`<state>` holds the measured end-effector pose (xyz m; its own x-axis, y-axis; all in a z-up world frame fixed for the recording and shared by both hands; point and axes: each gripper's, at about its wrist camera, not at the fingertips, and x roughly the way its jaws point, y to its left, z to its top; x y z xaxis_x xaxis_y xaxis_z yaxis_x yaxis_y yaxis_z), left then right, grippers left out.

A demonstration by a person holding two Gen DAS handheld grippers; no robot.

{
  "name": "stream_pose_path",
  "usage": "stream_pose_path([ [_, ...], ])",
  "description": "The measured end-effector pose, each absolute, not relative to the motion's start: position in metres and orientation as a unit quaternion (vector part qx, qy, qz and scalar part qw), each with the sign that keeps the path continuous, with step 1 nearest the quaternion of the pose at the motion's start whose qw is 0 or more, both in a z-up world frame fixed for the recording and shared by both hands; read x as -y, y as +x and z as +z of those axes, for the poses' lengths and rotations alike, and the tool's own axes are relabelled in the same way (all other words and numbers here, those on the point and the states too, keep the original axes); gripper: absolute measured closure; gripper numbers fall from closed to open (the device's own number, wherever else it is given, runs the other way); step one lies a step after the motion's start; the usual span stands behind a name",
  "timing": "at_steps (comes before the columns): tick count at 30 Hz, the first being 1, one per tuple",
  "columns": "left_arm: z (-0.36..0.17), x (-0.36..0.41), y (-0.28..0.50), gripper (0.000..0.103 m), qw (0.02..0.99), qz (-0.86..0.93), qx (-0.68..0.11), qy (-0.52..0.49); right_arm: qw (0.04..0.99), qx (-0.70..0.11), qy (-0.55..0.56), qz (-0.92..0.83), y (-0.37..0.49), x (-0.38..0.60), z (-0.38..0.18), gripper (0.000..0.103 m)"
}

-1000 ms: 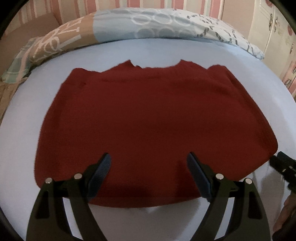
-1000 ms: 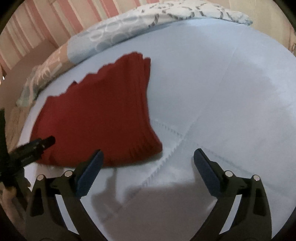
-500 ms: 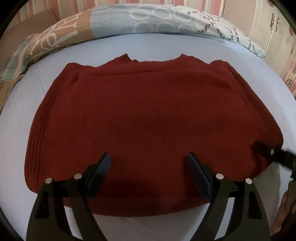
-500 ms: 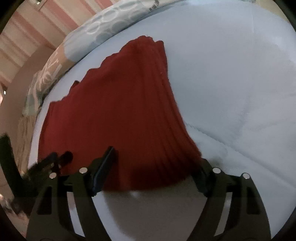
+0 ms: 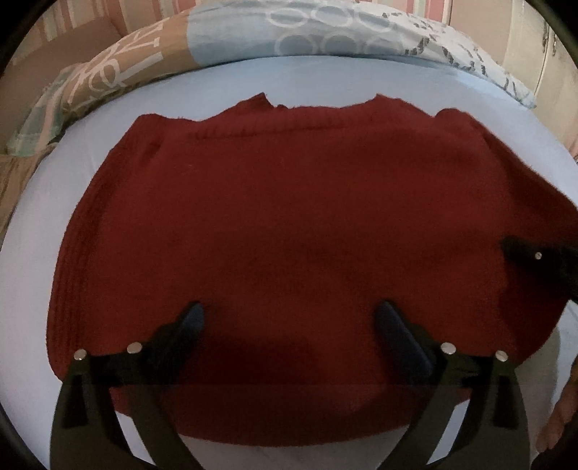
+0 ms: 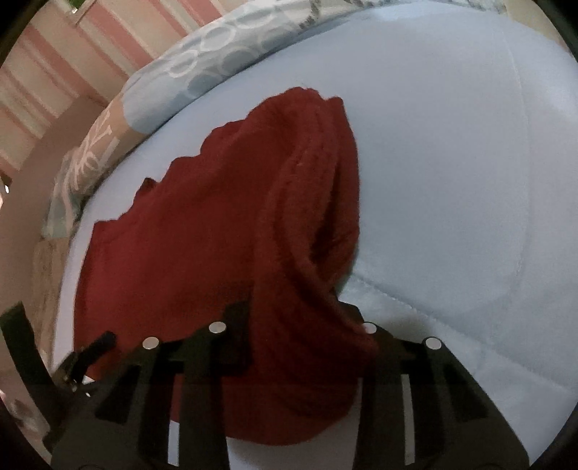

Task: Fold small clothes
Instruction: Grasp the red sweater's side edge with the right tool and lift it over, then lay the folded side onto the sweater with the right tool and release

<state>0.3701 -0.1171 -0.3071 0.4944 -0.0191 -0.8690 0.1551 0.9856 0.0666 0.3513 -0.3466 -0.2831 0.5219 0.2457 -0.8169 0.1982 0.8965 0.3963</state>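
right gripper (image 6: 300,321), jaws just closing, pinches the red sweater's (image 5: 289,231) bunched edge at lower centre; left gripper (image 5: 289,325) spread wide above its hem on the bed (image 6: 451,162).

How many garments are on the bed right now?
1. A single dark red knitted garment lies spread on the pale blue sheet, its near right corner bunched between the fingers of the right hand-held gripper. Anything beneath it would be hidden.

A red sweater (image 5: 281,231) lies flat on the pale blue bed (image 5: 29,253), neckline toward a patterned pillow (image 5: 325,32). The left tool (image 5: 289,325) hovers over the hem, its jaws having just opened wider, nothing between them. The right tool's tip (image 5: 534,256) reaches onto the sweater's right edge.
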Motion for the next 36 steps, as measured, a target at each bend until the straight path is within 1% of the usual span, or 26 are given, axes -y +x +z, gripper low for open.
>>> stream_pose_path([
  [3,-0.308,0.116,0.372,0.002,0.861,-0.05,-0.502,0.069,0.854,-0.473,0.217,0.012,0.348,0.342,-0.277,0.076],
  [6,-0.309,0.115,0.373,0.001,0.861,-0.053,-0.501,0.069,0.871,-0.453,0.188,0.014,0.346,0.33,-0.265,0.078],
  [12,-0.294,0.096,0.366,0.003,0.863,-0.079,-0.498,0.044,0.897,-0.418,0.144,0.019,0.346,0.306,-0.233,0.079],
  [17,-0.263,0.049,0.358,0.003,0.873,-0.081,-0.48,0.038,0.911,-0.396,0.11,0.046,0.354,0.264,-0.2,0.08],
  [19,-0.251,0.018,0.357,0.003,0.875,-0.072,-0.478,0.035,0.914,-0.386,0.107,0.062,0.357,0.245,-0.189,0.08],
  [24,-0.241,-0.05,0.359,0.003,0.881,-0.027,-0.47,0.046,0.92,-0.368,0.072,0.114,0.367,0.18,-0.165,0.08],
  [28,-0.24,-0.1,0.356,0.003,0.883,0.009,-0.468,0.03,0.907,-0.391,0.021,0.154,0.374,0.114,-0.171,0.08],
  [30,-0.24,-0.119,0.352,0.003,0.882,0.016,-0.47,0.016,0.894,-0.415,-0.007,0.168,0.378,0.081,-0.186,0.08],
  [33,-0.24,-0.138,0.343,0.003,0.881,0.029,-0.472,0.01,0.873,-0.458,-0.009,0.169,0.387,0.054,-0.214,0.08],
  [36,-0.239,-0.145,0.333,0.003,0.879,0.027,-0.476,0.005,0.861,-0.484,0.006,0.158,0.392,0.042,-0.238,0.08],
])
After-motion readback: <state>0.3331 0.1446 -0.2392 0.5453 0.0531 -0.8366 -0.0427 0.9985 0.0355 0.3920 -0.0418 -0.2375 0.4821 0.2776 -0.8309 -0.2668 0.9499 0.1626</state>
